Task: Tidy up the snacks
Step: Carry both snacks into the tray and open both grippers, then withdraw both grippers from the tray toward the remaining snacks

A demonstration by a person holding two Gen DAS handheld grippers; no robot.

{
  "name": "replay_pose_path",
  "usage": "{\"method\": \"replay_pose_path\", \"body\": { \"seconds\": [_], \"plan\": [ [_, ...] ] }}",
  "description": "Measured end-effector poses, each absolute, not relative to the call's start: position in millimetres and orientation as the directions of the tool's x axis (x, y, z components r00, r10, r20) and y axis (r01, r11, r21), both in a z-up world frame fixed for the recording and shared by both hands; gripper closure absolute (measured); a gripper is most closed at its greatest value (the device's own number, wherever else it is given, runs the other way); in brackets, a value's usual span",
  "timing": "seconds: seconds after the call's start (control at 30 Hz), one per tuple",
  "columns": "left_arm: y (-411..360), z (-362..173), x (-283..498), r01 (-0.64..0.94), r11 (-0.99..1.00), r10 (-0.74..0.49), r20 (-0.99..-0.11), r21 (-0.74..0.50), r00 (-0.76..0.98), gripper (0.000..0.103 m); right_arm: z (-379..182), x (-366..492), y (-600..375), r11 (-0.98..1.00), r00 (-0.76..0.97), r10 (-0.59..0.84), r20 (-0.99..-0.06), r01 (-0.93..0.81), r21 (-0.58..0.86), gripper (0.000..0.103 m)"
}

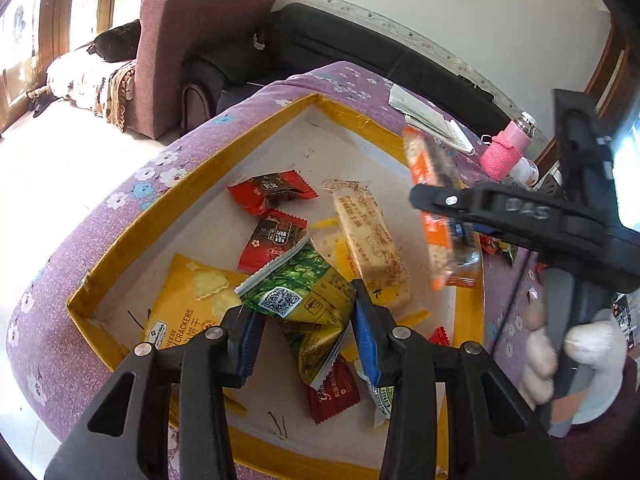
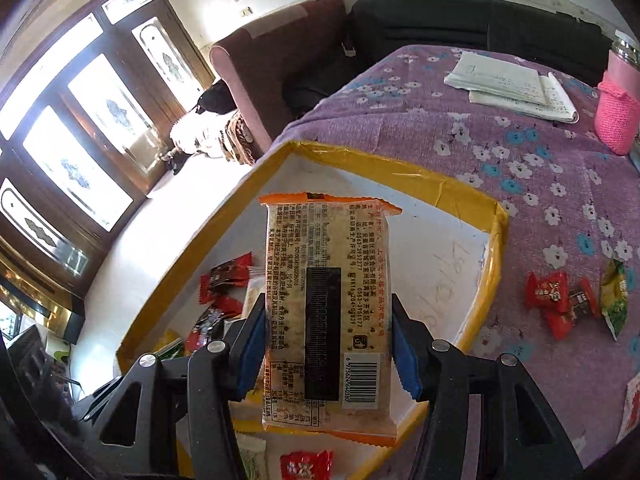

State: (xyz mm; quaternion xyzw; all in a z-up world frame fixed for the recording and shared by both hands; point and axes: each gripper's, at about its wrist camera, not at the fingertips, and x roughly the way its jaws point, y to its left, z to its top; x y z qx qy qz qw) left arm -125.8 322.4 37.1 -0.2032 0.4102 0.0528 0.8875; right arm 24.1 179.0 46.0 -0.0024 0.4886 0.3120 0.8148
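Observation:
A yellow-rimmed cardboard tray (image 1: 192, 176) lies on the purple flowered table. It holds red candy packets (image 1: 276, 192), a yellow cracker bag (image 1: 192, 300), a beige biscuit bar (image 1: 372, 240) and others. My left gripper (image 1: 304, 328) is over the tray, its blue pads on either side of a green-yellow packet (image 1: 304, 292), which looks gripped. My right gripper (image 2: 328, 344) is shut on an orange-edged rice cracker pack (image 2: 326, 304) and holds it above the tray (image 2: 452, 188). The right gripper also shows in the left wrist view (image 1: 452, 216).
Loose red and green snacks (image 2: 560, 300) lie on the cloth right of the tray. Papers (image 2: 512, 84) and a pink-sleeved bottle (image 2: 618, 112) stand at the far side. A maroon armchair (image 1: 188, 52) and a black sofa are behind the table.

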Motion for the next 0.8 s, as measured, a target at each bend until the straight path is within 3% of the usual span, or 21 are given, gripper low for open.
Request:
{"method": "replay_pose_path", "body": {
  "seconds": [0.17,0.4,0.5,0.57,0.8],
  "plan": [
    [325,39,-126,-0.261,0.906,-0.087,-0.748,-0.334,0.658,0.061,32,32,190,0.822,0.332,0.470,-0.818,-0.501,0.270,0.045],
    [325,53,-135,-0.274,0.893,-0.083,-0.728,-0.358,0.681,0.058,54,21,187,0.811,0.373,0.487,-0.790,-0.529,0.250,0.045],
    [317,66,-142,-0.286,0.905,-0.033,-0.721,-0.316,0.693,0.047,74,4,176,0.801,0.403,0.505,-0.763,-0.548,0.241,0.045],
    [304,78,-148,-0.292,0.917,0.012,-0.711,-0.273,0.703,0.031,88,-10,163,0.790,0.420,0.530,-0.737,-0.559,0.249,0.044],
    [259,109,-162,-0.233,0.954,0.050,-0.667,-0.188,0.744,0.029,126,-48,100,0.795,0.507,0.560,-0.655,-0.552,0.252,0.042]
  ]
}}
